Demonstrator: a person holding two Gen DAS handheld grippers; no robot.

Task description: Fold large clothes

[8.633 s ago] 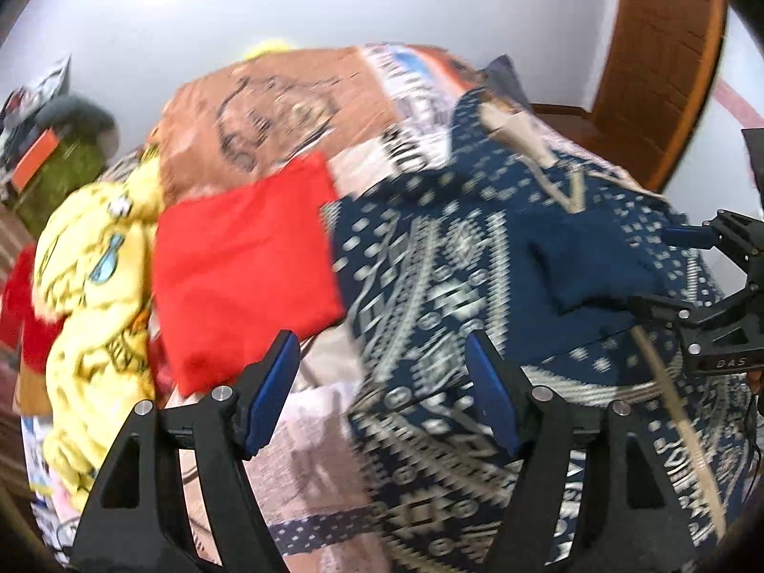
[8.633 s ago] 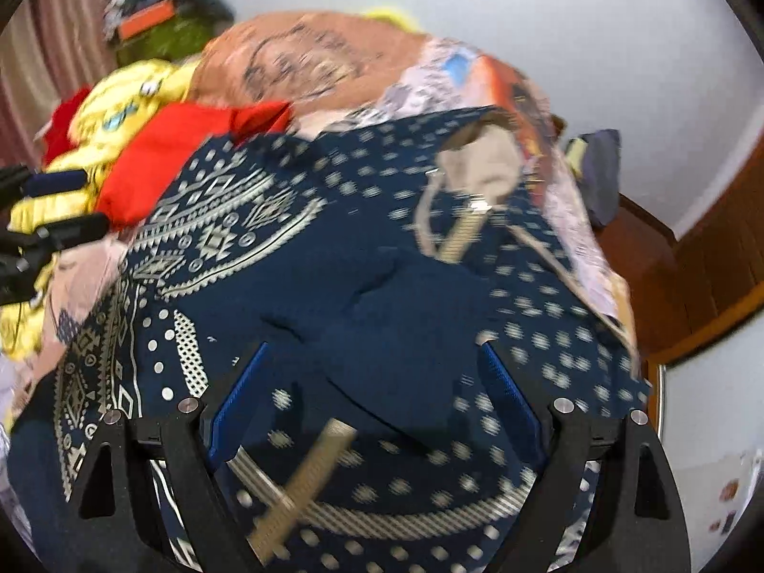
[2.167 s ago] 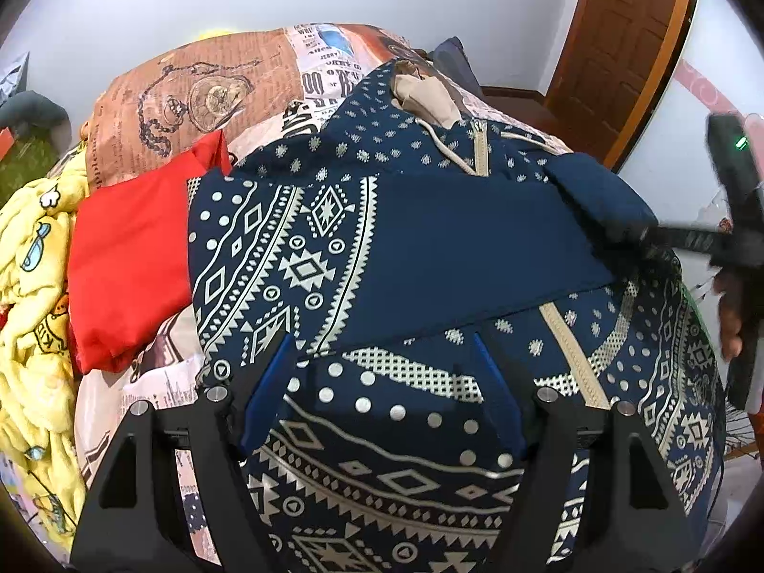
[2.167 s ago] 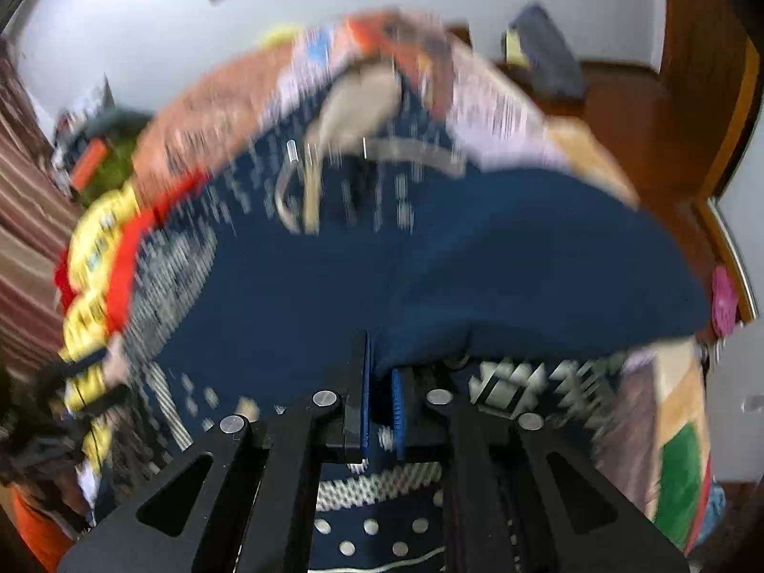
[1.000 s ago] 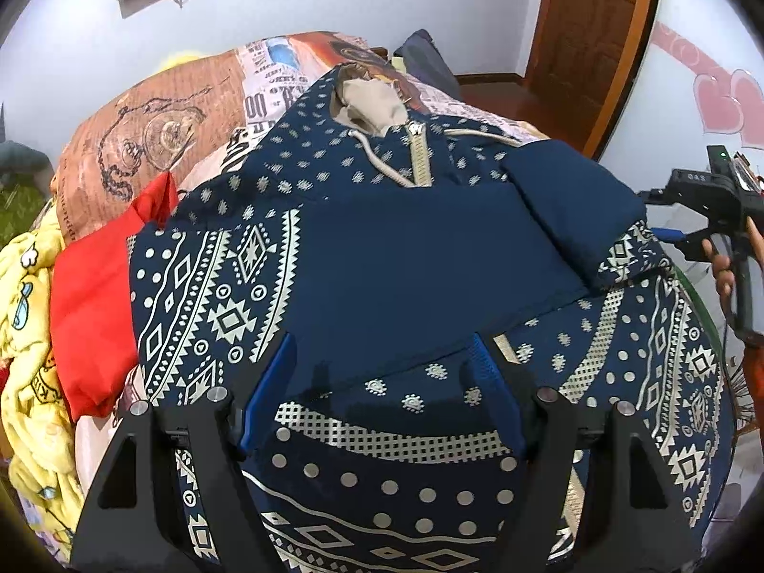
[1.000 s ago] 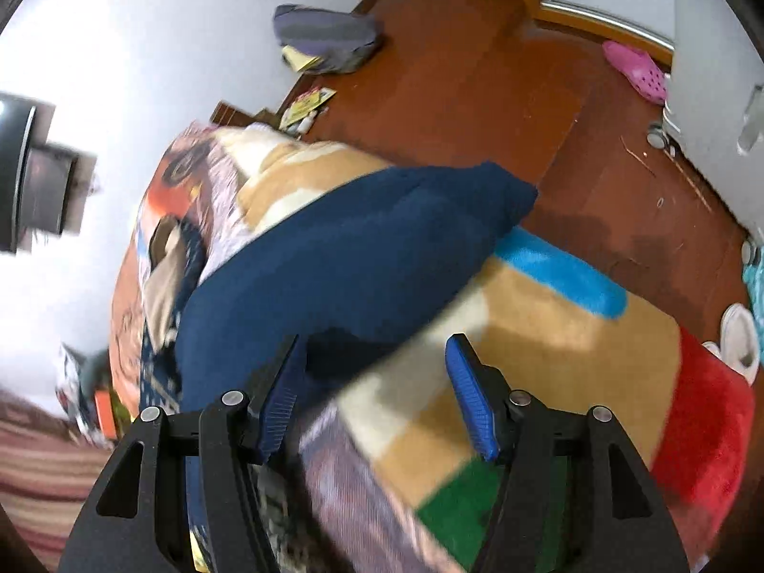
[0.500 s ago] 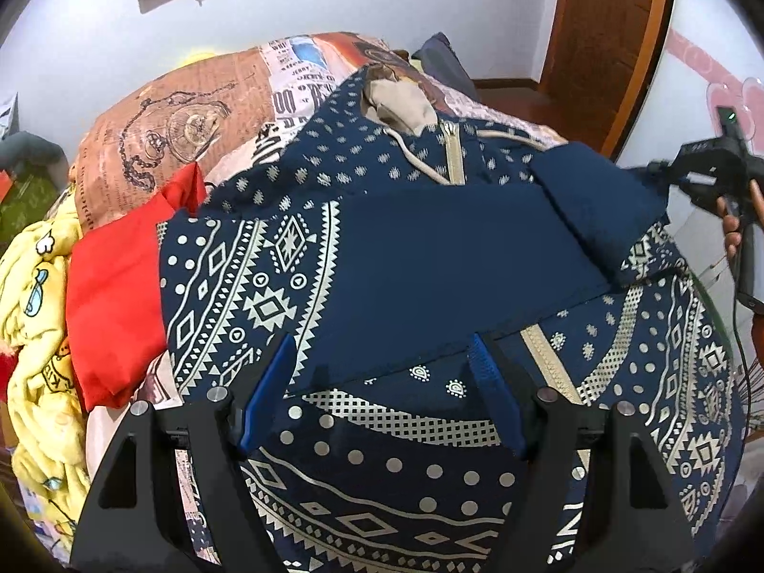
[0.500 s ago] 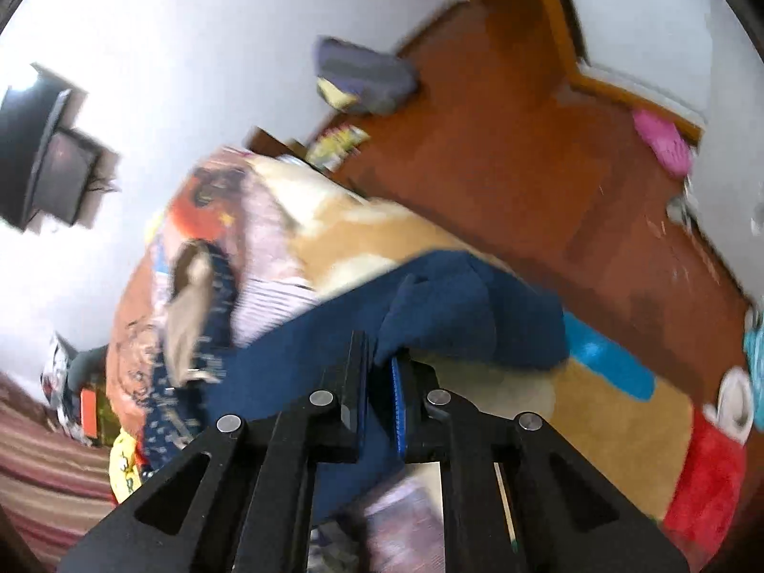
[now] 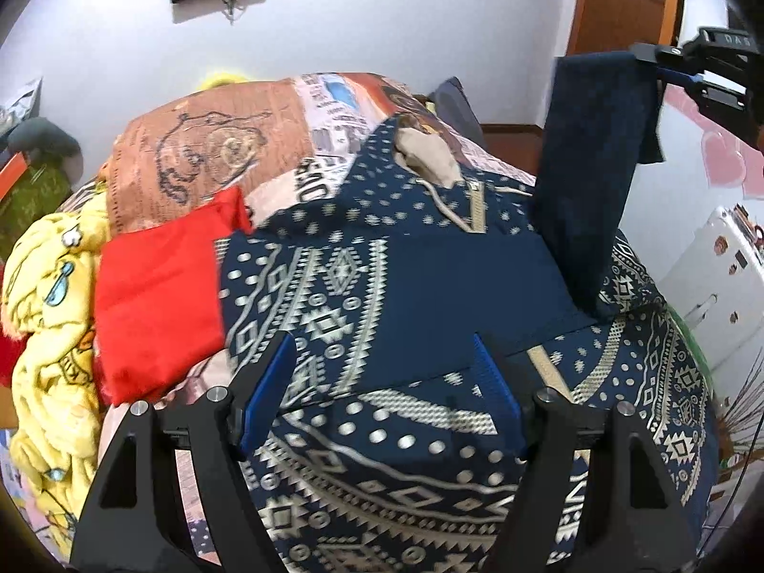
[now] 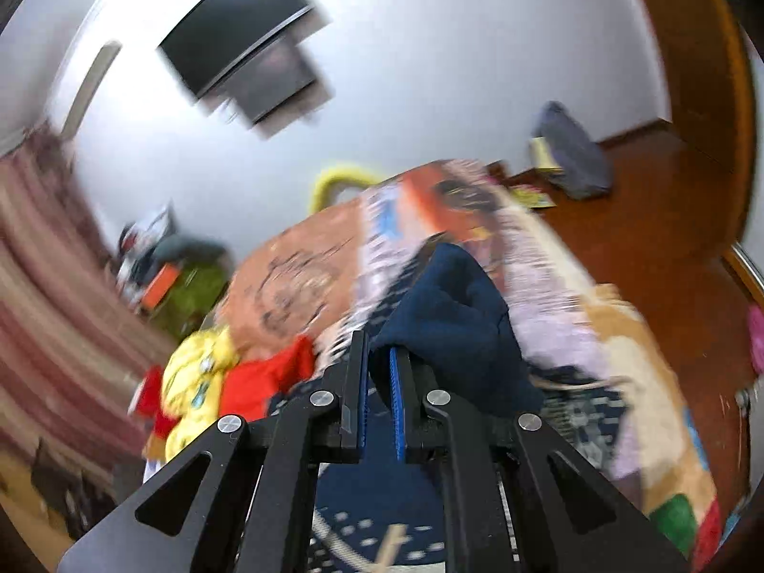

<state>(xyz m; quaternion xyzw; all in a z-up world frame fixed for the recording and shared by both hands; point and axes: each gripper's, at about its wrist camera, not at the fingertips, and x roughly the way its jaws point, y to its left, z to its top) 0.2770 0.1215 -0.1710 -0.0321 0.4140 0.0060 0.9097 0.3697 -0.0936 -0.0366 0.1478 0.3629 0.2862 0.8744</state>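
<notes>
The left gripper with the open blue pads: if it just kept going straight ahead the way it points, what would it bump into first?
Probably the patterned navy hoodie spread on the bed: the left gripper points down at its plain dark front panel, with nothing in between as far as this view shows.

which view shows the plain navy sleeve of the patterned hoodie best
The left wrist view: the plain navy sleeve hangs full length from the right gripper above the patterned hoodie. The right wrist view shows only its bunched, blurred end in the jaws.
</notes>
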